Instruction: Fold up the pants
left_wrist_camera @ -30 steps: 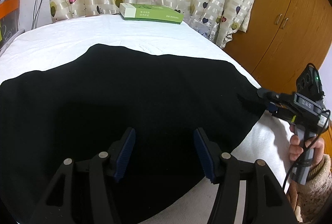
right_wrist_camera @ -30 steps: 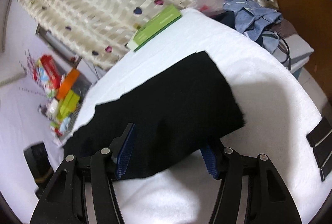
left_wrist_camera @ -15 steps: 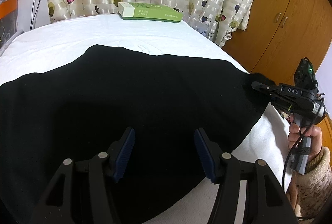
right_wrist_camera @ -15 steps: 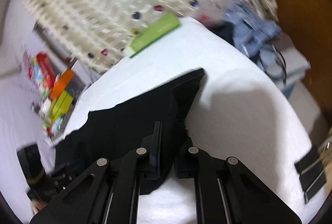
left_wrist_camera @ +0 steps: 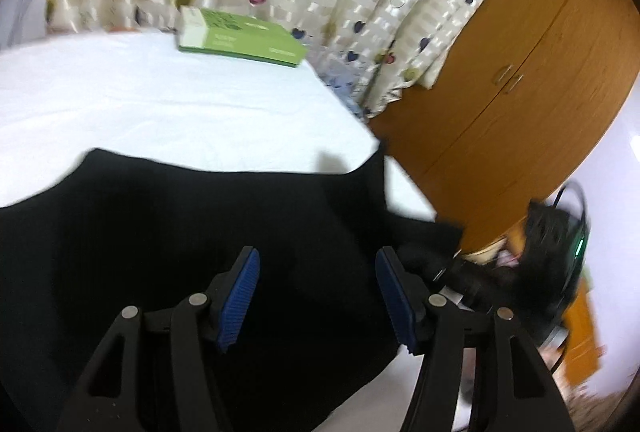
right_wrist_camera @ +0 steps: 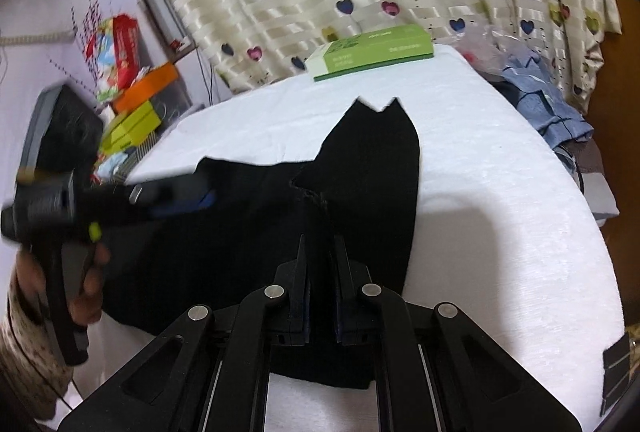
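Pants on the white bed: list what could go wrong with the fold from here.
1. The right hand-held gripper is shut on one pinch of the black pants; the cloth may slip out as it lifts.
2. The left hand-held gripper is open over the pants and holds nothing, so the lifted edge may sag and fold crooked.
3. The green box sits on the bed beyond the pants; a far swing could hit it.

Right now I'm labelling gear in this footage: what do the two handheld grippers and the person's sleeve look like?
Both grippers are black plastic. The left gripper has ribbed blue pads on its fingers and silver rivets. The right gripper carries a green light and a black cable. The sleeve is cream knit with dark speckles.
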`<move>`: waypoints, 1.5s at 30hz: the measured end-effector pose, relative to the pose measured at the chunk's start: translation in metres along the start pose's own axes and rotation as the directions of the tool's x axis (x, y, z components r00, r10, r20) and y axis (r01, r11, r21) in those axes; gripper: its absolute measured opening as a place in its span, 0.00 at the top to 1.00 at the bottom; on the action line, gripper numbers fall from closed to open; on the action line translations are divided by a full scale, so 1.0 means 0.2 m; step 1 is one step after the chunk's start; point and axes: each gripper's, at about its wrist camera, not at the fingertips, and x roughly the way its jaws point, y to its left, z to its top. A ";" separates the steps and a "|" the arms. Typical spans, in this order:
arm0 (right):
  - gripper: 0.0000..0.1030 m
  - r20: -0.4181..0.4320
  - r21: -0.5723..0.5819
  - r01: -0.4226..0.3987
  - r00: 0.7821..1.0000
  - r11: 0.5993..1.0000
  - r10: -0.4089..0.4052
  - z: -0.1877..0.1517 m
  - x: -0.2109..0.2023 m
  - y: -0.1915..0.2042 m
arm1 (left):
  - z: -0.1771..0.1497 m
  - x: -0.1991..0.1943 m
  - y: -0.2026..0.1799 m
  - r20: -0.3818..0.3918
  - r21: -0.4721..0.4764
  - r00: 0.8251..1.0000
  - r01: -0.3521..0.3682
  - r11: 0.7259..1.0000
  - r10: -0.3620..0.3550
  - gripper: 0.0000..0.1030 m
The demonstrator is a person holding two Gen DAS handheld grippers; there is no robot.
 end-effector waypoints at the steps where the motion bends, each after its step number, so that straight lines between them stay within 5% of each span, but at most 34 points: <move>1: 0.92 -0.004 -0.014 0.000 1.000 1.000 0.000 -0.01 0.00 0.01 | 0.02 0.03 0.00 -0.010 -0.020 0.999 0.036 0.999 -0.036 0.36; 12: 0.92 -0.017 -0.064 -0.017 1.000 0.998 0.016 -0.02 0.01 0.05 | 0.11 0.29 0.05 -0.088 -0.179 0.985 0.128 0.976 -0.145 0.34; 23: 0.92 -0.017 -0.120 -0.023 1.000 0.993 0.021 -0.03 -0.01 0.10 | 0.14 0.41 0.04 -0.132 -0.212 0.969 0.178 0.961 -0.208 0.34; 35: 0.92 -0.014 -0.147 -0.048 0.999 0.988 0.046 -0.04 -0.02 0.13 | 0.16 0.44 0.02 -0.153 -0.208 0.972 0.142 0.968 -0.176 0.36; 40: 0.92 -0.013 -0.160 -0.057 0.998 0.985 0.056 -0.05 -0.03 0.15 | 0.16 0.43 0.02 -0.150 -0.216 0.974 0.137 0.967 -0.171 0.52; 45: 0.92 -0.012 -0.177 -0.082 0.997 0.981 0.081 -0.04 -0.04 0.20 | 0.16 0.39 0.02 -0.137 -0.199 0.980 0.117 0.973 -0.146 0.88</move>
